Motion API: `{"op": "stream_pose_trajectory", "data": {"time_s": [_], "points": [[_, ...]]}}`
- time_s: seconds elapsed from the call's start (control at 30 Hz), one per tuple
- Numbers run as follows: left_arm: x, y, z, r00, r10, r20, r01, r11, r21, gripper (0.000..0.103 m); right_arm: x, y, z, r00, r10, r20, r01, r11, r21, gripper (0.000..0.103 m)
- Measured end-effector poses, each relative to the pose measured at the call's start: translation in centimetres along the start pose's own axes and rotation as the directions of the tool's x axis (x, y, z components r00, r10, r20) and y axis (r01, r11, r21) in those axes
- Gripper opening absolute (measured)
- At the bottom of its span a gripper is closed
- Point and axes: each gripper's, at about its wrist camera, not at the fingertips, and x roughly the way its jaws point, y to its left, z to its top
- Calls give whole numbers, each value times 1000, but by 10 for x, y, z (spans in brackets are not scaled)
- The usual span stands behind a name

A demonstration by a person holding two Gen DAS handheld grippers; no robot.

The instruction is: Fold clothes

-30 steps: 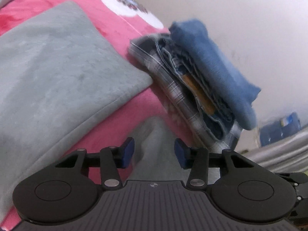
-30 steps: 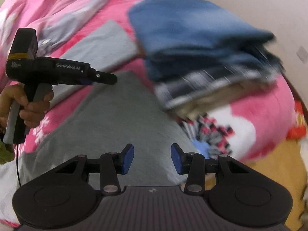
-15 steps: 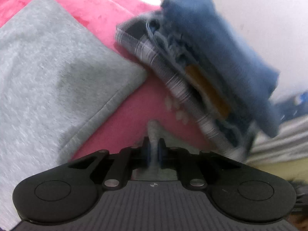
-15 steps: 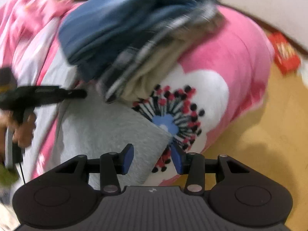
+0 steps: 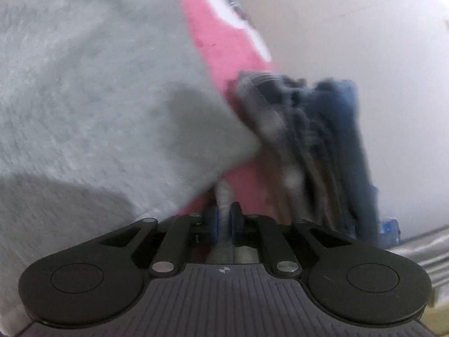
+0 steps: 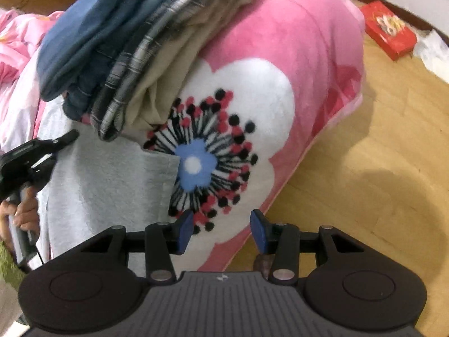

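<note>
The grey garment (image 6: 112, 174) is spread flat on the pink flowered blanket (image 6: 308, 56), right up against the stack of folded clothes (image 6: 134, 42), which is piled just beyond its far edge. One corner of it, the one nearest the stack, is pinched between the blue pads of the left gripper (image 5: 223, 224); a thin tuft of grey cloth is seen standing up between the pads in the left wrist view. The pinch looks like it's easing a touch, the jaws opening slightly, but the fabric is still pressed on both sides, so it's counted as gripped. That view is pretty smeared, so how much cloth is actually caught can't be told.

The right gripper (image 6: 221, 231) is held with its jaws roughly half apart and nothing between them. It's hung over the white flower print, just off the garment's free corner (image 6: 172, 160), which lies up and to the left of its fingertips in its own view. The left gripper's body and the hand (image 6: 25, 210) on its handle are seen on the far side of the cloth.

So the whole thing probably turns on this: the hem edge runs between the two grippers, one end already taken, the other end lying closest to the right gripper. A short reach leftward onto that corner is likely what's needed before any fold can be lifted evenly.
</note>
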Motion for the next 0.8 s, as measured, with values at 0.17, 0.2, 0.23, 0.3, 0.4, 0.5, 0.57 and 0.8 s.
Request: {"op": "stream_pose_trajectory", "data": {"time_s": [0.17, 0.2, 0.23, 0.3, 0.4, 0.5, 0.57, 0.8], "points": [[-40, -13, -2, 998, 1, 59, -1, 1000, 0, 33, 4, 1, 5, 998, 70, -6, -69, 997, 19, 50], [-53, -12, -4, 998, 5, 68, -4, 1000, -16, 33, 6, 1, 6, 995, 95, -7, -95, 994, 50, 50], [-67, -11, -5, 997, 16, 81, -14, 999, -29, 33, 6, 1, 6, 993, 118, -4, -117, 990, 77, 50], [-93, -8, -4, 993, 46, 112, -41, 998, -49, 34, 5, 5, 7, 989, 146, 10, -146, 985, 91, 50], [-132, -3, -14, 982, 118, 149, -107, 991, -78, 35, 1, 24, 9, 985, 173, 22, -173, 985, 10, 50], [-169, 3, -41, 965, 219, 144, -207, 974, -90, 35, -4, 59, 10, 977, 215, -1, -213, 965, -153, 50], [-185, 6, -64, 947, 303, 107, -298, 953, -61, 35, -6, 94, 5, 965, 261, -37, -259, 915, -308, 50], [-191, 10, -134, 875, 484, 0, -478, 863, 163, 35, 10, 247, -35, 908, 331, -256, -374, 371, -850, 50]]}}
